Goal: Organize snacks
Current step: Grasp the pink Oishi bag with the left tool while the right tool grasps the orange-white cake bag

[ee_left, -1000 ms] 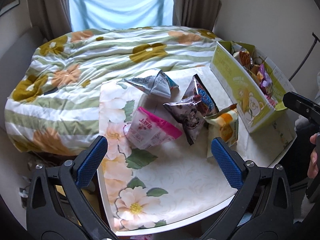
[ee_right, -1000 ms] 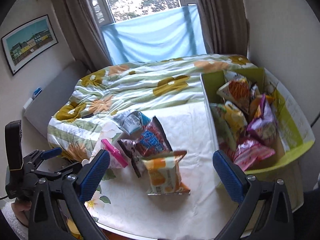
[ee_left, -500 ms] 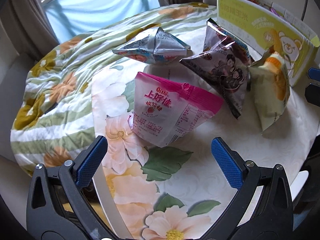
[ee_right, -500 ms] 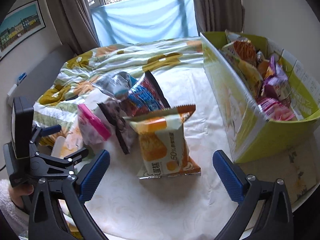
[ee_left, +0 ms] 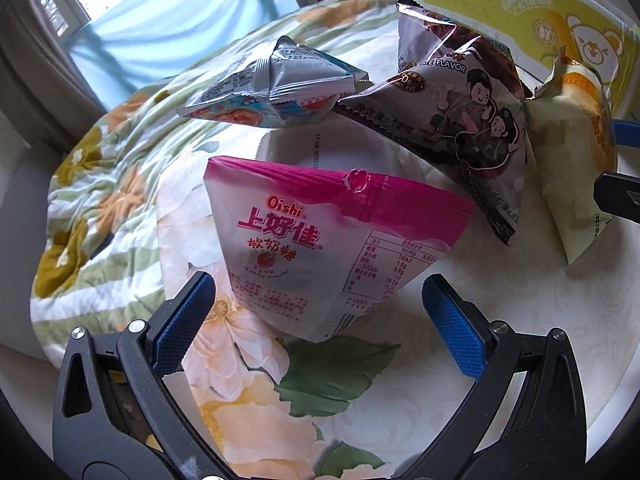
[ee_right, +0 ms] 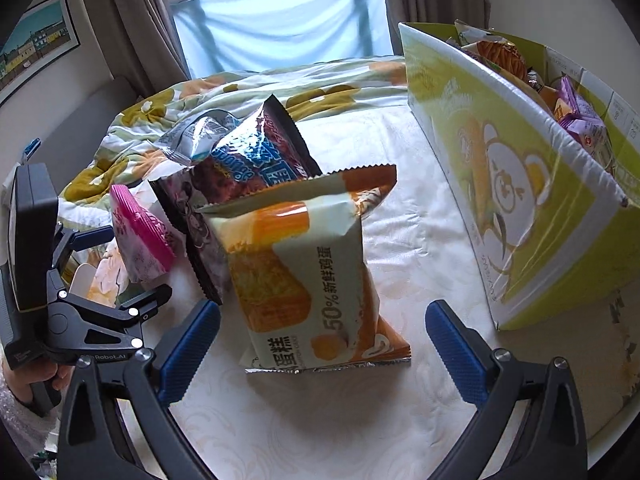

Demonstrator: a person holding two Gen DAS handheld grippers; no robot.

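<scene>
Pink snack bag (ee_left: 320, 248) — between left gripper (ee_left: 320, 316) spread jaws | orange cake bag (ee_right: 308, 276) — right gripper (ee_right: 322, 344) jaws spread

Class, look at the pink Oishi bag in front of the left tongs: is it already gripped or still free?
Free. The pink Oishi bag lies on the table between the open left tongs, neither pad touching it.

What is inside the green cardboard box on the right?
The box holds snack packets: an orange one at the far end and purple ones nearer. Its tall front wall covers everything lower down, so the full contents and the bottom cannot be seen.
</scene>
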